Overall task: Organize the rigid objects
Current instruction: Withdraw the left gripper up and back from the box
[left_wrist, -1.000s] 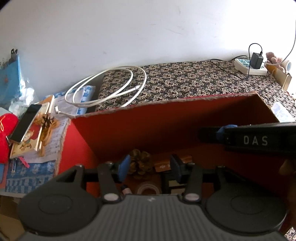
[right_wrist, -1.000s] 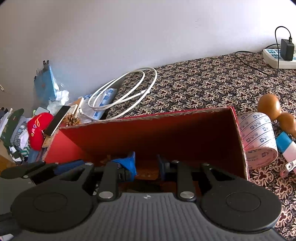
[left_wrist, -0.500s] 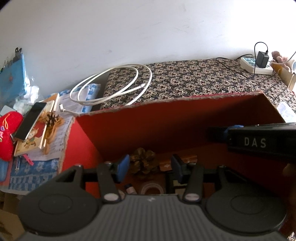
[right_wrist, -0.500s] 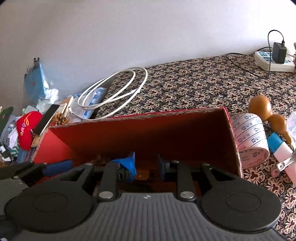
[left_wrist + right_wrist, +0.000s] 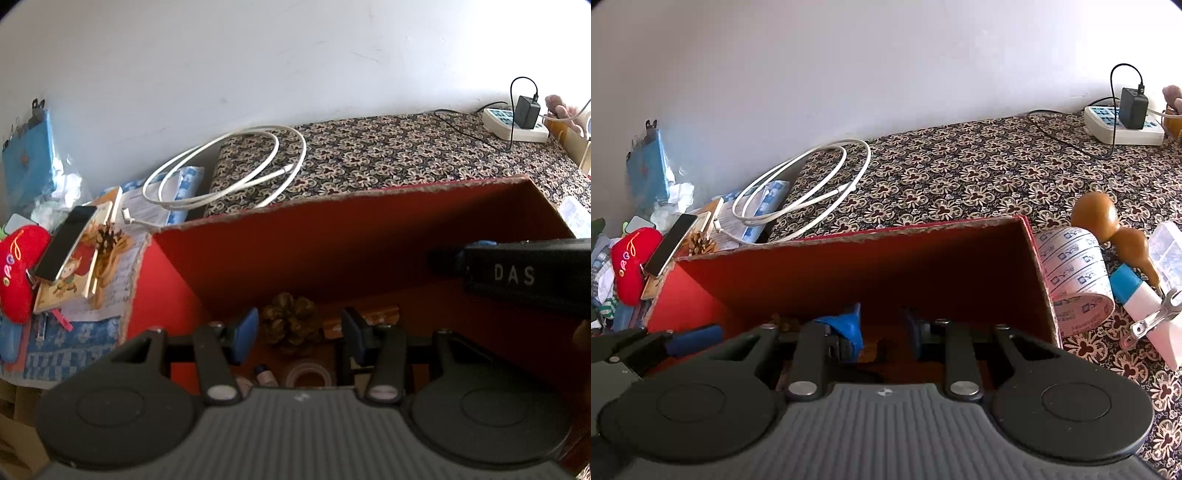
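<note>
The rectangular red cardboard box [image 5: 332, 251] with raw fibrous rims sits on the floral-patterned cloth [image 5: 960, 184]. Inside lies a scaly brown pine cone [image 5: 291, 321], between the left gripper's [image 5: 297, 334] parted, empty fingers. The right gripper's [image 5: 884, 332] fingers stand slightly apart, empty.

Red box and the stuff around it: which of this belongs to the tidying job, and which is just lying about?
Job:
red box
pine cone and tape ring inside it
printed tape roll, gourd, beside the box

Lying about:
white cable
power strip
phone
red plush
</note>
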`<state>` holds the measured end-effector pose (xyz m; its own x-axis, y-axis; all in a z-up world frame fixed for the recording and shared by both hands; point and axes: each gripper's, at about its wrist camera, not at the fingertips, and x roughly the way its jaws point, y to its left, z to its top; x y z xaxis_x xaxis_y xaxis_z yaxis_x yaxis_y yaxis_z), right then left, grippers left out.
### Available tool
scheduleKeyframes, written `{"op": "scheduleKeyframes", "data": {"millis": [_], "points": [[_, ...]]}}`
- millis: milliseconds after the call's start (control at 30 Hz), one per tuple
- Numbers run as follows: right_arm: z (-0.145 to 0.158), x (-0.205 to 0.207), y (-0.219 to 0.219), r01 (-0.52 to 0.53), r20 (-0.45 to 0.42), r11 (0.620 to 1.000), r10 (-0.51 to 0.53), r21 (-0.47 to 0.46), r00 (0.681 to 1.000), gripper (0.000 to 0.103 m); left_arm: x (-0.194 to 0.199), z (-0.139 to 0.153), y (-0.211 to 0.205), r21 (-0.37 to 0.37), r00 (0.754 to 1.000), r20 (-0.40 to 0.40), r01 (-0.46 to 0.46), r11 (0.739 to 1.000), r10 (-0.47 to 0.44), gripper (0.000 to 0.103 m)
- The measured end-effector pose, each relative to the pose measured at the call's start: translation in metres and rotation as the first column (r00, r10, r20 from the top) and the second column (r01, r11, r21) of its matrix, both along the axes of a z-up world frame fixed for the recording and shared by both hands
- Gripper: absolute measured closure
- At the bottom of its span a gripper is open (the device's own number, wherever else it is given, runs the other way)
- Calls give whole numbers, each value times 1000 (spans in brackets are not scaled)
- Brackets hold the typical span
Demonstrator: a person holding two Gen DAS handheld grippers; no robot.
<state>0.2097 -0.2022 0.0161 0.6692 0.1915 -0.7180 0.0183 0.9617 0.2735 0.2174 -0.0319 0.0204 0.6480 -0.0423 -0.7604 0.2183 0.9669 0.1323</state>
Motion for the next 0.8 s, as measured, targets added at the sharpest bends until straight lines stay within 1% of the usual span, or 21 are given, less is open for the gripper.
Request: {"op": "scheduleKeyframes", "data": {"millis": [200,633,800], "points": [[0,-1,0,14,5,1000,-14,-6,1000,94,-1,0,0,6,1000,5,-6,1000,6,51],[-1,2,1,11,-16,1000,-12,-14,1000,94,1,0,2,-2,1000,-2,-13,1000,13,48],[-4,7,2,5,-49,1000,-6,-23,999,94,0,1,1,1,1000,2,-16,1000,16,48]]}}
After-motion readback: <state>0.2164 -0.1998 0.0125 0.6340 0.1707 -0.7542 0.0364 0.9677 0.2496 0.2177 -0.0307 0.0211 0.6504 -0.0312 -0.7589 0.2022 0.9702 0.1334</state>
